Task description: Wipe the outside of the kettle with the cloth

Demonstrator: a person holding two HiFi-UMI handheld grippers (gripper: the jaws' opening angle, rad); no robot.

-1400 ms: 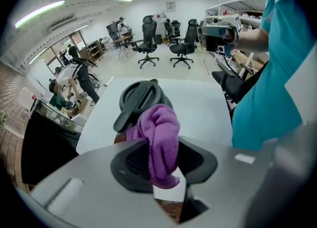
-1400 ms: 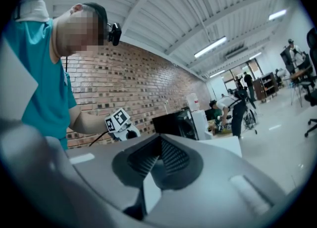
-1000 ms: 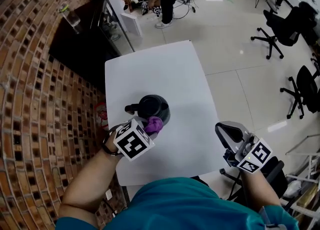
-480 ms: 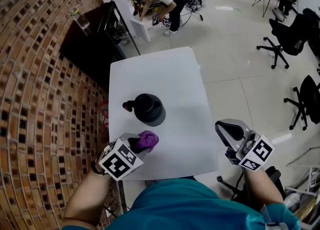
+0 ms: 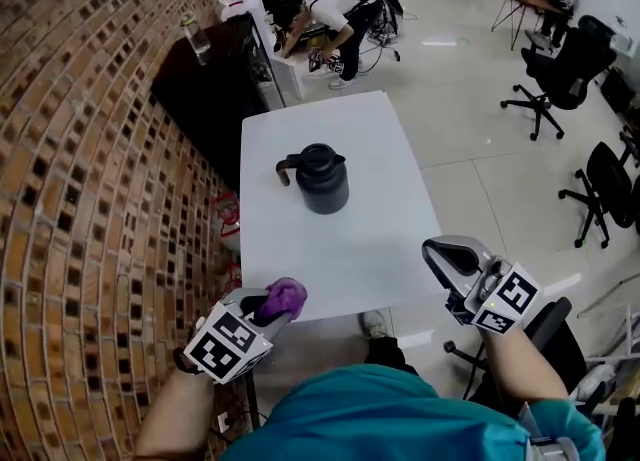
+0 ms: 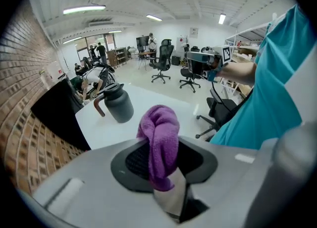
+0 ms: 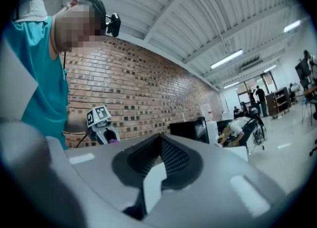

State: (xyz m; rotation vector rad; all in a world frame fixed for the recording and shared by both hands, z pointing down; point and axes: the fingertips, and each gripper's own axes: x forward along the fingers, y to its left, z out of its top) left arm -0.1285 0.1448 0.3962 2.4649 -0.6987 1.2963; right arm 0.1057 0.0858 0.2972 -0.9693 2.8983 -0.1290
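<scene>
Left gripper [image 5: 266, 311] is clamped tight on a bunched purple cloth [image 5: 284, 298], which sticks out past the jaws. It is held low at the near left edge of the white table [image 5: 350, 259]. The dark grey kettle [image 5: 322, 179] stands upright on the table's far half, lid on, handle toward the brick wall [image 5: 90, 149], well apart from the cloth and both grippers. Right gripper [image 5: 445, 257] hangs off the table's near right corner (over floor, not tabletop), jaws pressed together, nothing between them.
</scene>
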